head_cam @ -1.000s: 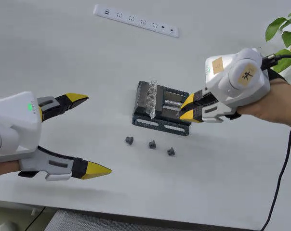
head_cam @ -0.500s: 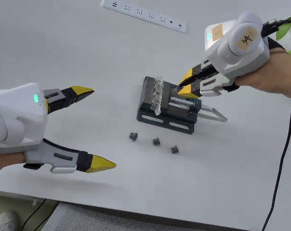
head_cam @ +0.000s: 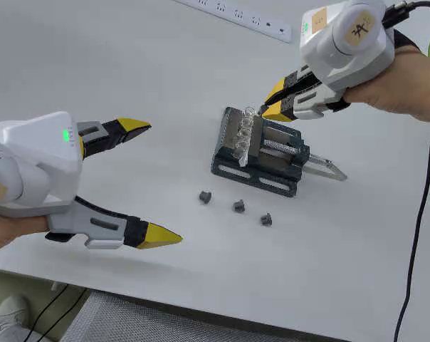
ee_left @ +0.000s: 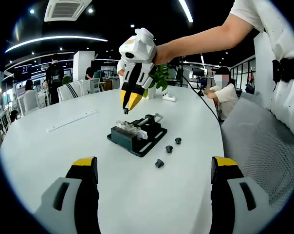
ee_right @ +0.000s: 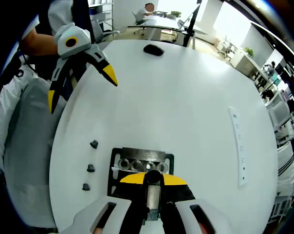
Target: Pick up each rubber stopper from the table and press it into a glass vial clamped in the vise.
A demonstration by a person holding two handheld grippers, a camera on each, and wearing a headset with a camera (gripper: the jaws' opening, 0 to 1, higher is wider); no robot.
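Head view: right hand-held gripper (head_cam: 265,111) (pinching stopper (ee_right: 153,177)) nose-down.

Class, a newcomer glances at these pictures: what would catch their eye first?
The dark vise mid-table, gripping a row of glass vials, with the right tongs poised above them, pinching a rubber stopper. Then the left tongs, wide open at near left, and three loose stoppers before the vise.

White table (head_cam: 129,64) carries a vise (head_cam: 261,174), three stoppers (head_cam: 238,206) and a power strip (head_cam: 245,14)
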